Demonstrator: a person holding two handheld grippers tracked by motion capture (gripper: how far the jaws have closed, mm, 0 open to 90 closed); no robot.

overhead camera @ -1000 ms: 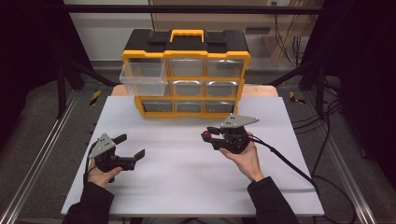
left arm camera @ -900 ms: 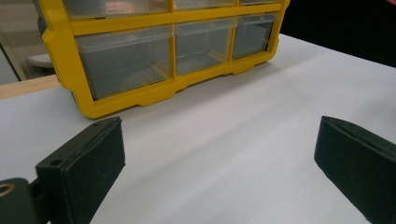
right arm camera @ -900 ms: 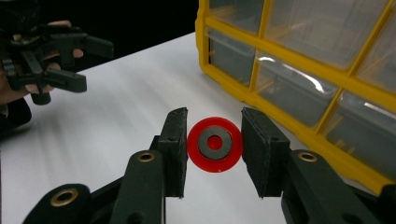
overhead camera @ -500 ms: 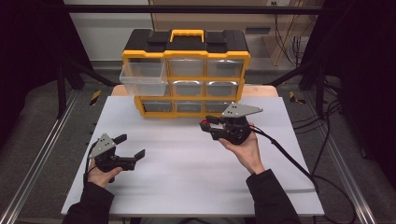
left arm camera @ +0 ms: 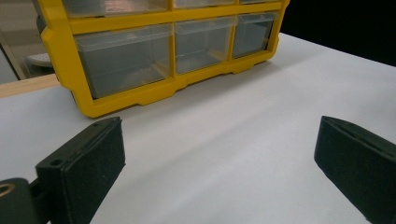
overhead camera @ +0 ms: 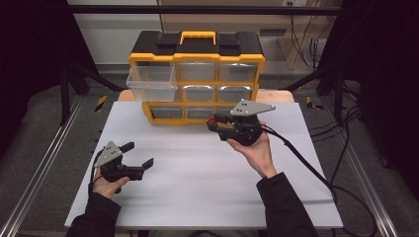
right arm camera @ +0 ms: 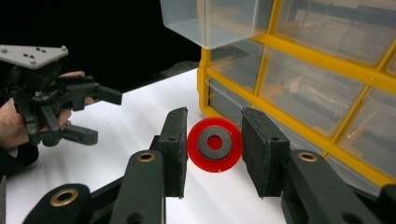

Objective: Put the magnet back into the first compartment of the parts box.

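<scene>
R gripper (right arm camera: 214, 142) is clenched on a red ring w/ a grey washer-like centre (right arm camera: 215, 143), pinched by its edges between the pads; in the high view it hangs above the desk (overhead camera: 207, 182), just in front of the yellow drawer cabinet (overhead camera: 196, 79). Top-left clear drawer (overhead camera: 150, 81) is pulled out, the rest are pushed in, so that drawer looks like the likely drop spot.

L gripper (overhead camera: 129, 165) is released, jaws wide apart w/ nothing between, low near the desk's left side & well apart from the cabinet.

Risks, as I judge them:
- Grip is on a round rim only, so the ring could pivot or squirt out if the squeeze eases before it's over the drawer.
- Open drawer sits higher than the gripper; too shallow a lift & the jaws or ring could knock the drawer front, or push the cabinet back.
- Early release = ring rolls off across the desk.
</scene>
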